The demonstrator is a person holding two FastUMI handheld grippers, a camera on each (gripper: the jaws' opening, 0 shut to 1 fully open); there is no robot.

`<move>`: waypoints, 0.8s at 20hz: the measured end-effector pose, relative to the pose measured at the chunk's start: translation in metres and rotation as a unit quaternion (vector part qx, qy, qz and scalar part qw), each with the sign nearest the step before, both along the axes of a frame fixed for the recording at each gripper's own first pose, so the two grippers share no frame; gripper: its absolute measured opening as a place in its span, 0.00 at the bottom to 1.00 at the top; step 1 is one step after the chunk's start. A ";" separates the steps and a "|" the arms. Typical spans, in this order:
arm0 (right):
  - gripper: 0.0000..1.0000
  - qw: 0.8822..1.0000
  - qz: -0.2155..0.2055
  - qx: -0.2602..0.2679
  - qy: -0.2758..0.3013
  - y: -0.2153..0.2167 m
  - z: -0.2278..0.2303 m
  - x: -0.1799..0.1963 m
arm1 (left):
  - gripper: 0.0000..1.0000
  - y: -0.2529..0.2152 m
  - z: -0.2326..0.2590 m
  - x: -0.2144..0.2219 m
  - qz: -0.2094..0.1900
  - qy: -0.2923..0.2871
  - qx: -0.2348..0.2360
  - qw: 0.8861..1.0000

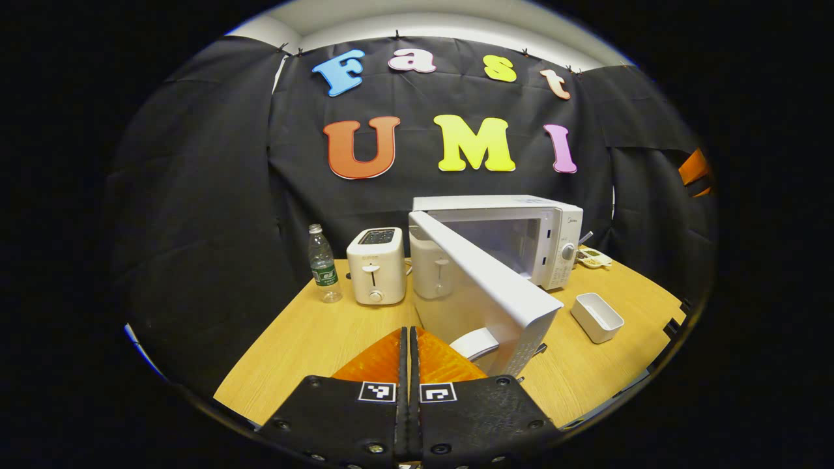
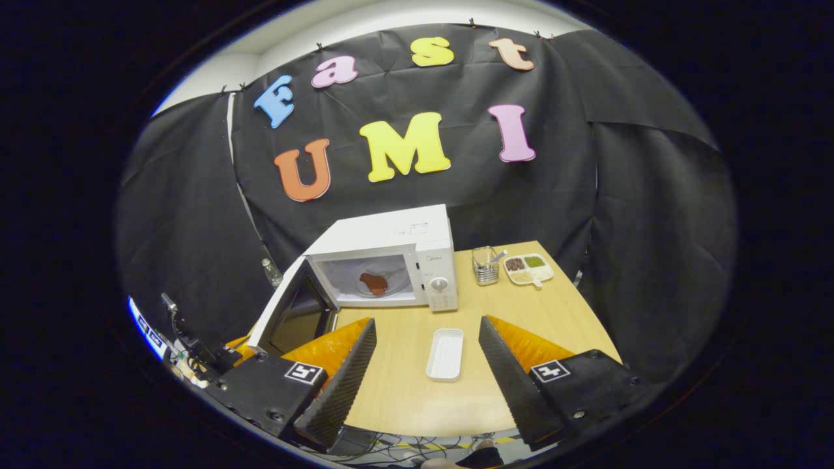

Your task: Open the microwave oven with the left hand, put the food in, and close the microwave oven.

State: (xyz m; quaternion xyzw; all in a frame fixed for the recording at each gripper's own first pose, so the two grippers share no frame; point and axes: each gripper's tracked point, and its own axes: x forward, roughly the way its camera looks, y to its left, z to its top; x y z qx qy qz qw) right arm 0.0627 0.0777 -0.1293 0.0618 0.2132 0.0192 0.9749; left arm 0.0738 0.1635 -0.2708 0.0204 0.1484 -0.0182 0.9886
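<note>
Left claw (image 1: 408, 355) pressed closed (empty); right claw (image 2: 427, 355) spread wide.

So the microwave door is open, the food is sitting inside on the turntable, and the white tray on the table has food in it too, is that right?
Not quite: the white tray is empty, as the right gripper view shows. The rest holds: the microwave door is open and the food sits inside.

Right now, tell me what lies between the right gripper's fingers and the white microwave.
In the right gripper view, a white rectangular tray on bare wooden table before the white microwave.
</note>
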 end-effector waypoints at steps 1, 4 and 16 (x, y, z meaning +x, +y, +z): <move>1.00 1.000 -0.003 0.000 0.000 -0.004 -0.001 0.000 | 0.00 -0.006 -0.001 0.000 -0.006 0.001 -0.003 1.000; 0.90 1.000 -0.012 0.006 0.008 -0.018 -0.008 -0.001 | 0.10 -0.030 -0.004 0.008 -0.025 0.004 -0.008 1.000; 1.00 0.998 -0.053 0.022 0.014 -0.074 -0.017 0.004 | 0.00 -0.121 -0.007 0.052 -0.101 0.007 0.004 0.995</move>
